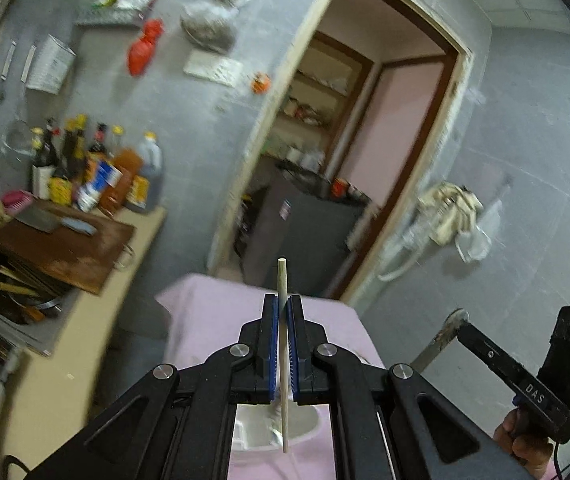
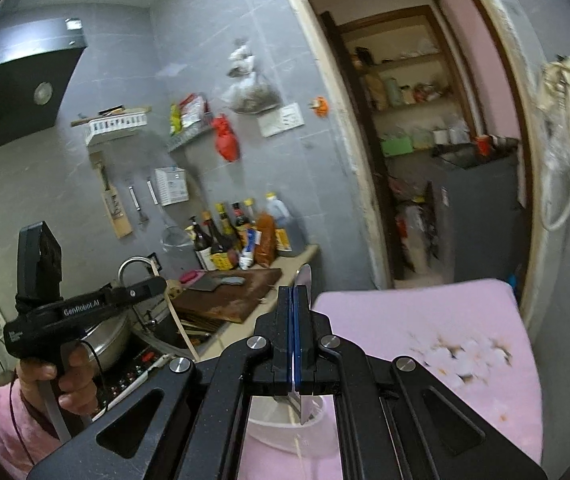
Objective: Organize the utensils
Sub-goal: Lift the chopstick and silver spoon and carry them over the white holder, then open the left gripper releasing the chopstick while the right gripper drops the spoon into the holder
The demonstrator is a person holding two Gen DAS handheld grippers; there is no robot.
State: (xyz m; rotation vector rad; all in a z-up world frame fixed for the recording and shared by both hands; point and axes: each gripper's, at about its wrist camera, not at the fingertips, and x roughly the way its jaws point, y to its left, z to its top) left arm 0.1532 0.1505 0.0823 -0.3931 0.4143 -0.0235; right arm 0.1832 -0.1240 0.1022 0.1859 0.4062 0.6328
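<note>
Clamping a wooden chopstick (image 1: pixel 282 344) upright in my left gripper (image 1: pixel 283 312); right gripper (image 2: pixel 295 300) pinches what looks like a metal spoon (image 2: pixel 304 278), tip at twelve o'clock.

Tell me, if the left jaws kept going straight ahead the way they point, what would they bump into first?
Probably the far part of the pink-covered table just ahead of the left gripper, which holds a chopstick; depth is unclear, so the dark cabinet beyond is possible.

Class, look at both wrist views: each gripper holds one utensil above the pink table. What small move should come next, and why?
Probably lower both toward the white container below. The left gripper is shut on a chopstick, the right gripper on a thin metal utensil, and both hang above the pink table with nothing sorted yet.
</note>
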